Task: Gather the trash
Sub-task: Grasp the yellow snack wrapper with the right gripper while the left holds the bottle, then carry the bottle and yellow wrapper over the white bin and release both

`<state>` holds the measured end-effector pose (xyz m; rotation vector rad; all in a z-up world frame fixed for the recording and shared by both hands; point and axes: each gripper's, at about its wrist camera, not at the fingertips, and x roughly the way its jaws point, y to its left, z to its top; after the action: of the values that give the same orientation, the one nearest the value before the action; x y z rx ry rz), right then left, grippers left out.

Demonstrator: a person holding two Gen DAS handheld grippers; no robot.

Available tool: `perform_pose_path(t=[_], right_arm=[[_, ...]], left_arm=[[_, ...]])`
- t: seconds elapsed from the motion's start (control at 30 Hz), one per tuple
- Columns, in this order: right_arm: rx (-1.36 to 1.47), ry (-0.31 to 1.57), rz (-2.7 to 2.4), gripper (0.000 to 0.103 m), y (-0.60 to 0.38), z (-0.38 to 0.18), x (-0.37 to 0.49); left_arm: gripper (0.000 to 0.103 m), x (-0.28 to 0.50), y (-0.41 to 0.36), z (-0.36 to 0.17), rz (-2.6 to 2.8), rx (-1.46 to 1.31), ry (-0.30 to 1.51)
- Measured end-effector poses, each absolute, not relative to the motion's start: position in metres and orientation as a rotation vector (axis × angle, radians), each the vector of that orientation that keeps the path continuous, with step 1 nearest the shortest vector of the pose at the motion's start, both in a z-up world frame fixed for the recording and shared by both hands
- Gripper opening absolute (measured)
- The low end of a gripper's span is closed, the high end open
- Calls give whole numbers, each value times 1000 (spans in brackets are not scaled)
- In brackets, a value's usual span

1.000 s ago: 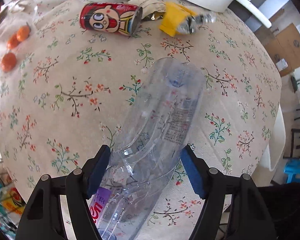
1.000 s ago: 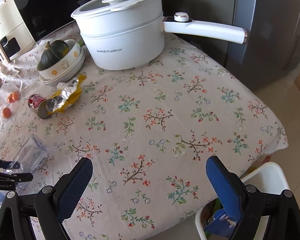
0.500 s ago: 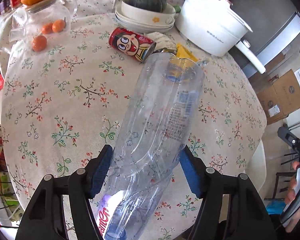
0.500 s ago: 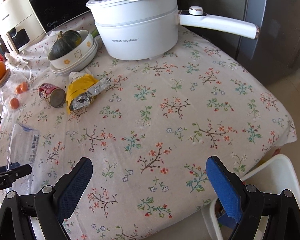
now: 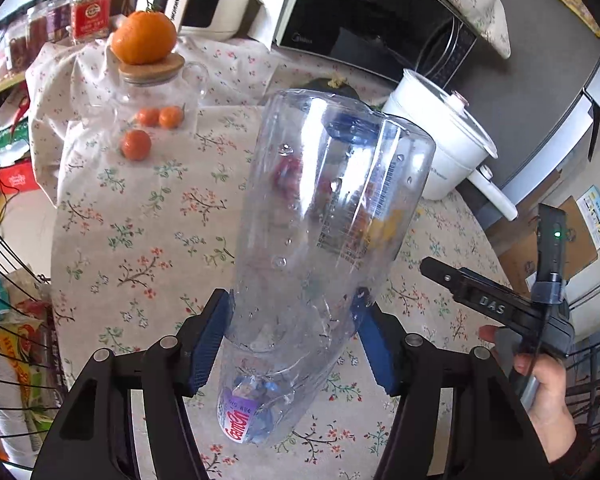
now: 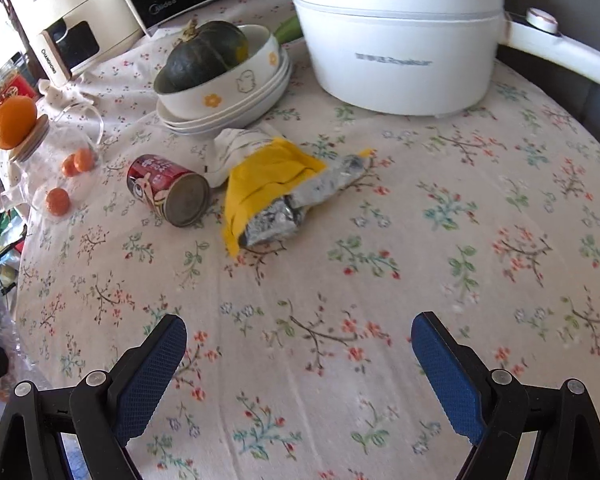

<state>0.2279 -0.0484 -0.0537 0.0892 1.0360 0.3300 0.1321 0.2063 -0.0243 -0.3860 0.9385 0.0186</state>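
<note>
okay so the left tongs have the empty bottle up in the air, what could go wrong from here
The left tongs pinch the thin clear bottle low down with most of it sticking out beyond them, so it may buckle or slip.

Reaching with the open right tongs for the yellow wrapper could nudge the can, which lies on its side, into rolling.

My jaws carry blue textured pads point(image 6: 152, 376) on black arms. The surface point(image 6: 380, 280) wears a beige cloth printed with red and green floral sprigs. The bottle point(image 5: 324, 216) is clear, its label purple and red. The can point(image 6: 168, 190) is red; the wrapper point(image 6: 268, 184) yellow outside, silver within. The pot point(image 6: 400, 60) is white, the squash point(image 6: 206, 54) dark green.
</note>
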Motion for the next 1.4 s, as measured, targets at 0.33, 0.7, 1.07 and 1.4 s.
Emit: perform_pose_path(t=[0.33,0.7,1.07,1.4], right_arm=[[89,1031,252,81,-3,-89,293],[112,1083,293,25,-15,-103,304],[104,1017,316,23,-102,-41,243],[193,995,278,23,-201,-13,168]], left_arm=[[64,134,219,-13,18,-429,891],[64,141,197,-13,-5,-401,896],[64,139,141,-11,-123,-385,890],[64,127,66,-4,-268,-354,879]])
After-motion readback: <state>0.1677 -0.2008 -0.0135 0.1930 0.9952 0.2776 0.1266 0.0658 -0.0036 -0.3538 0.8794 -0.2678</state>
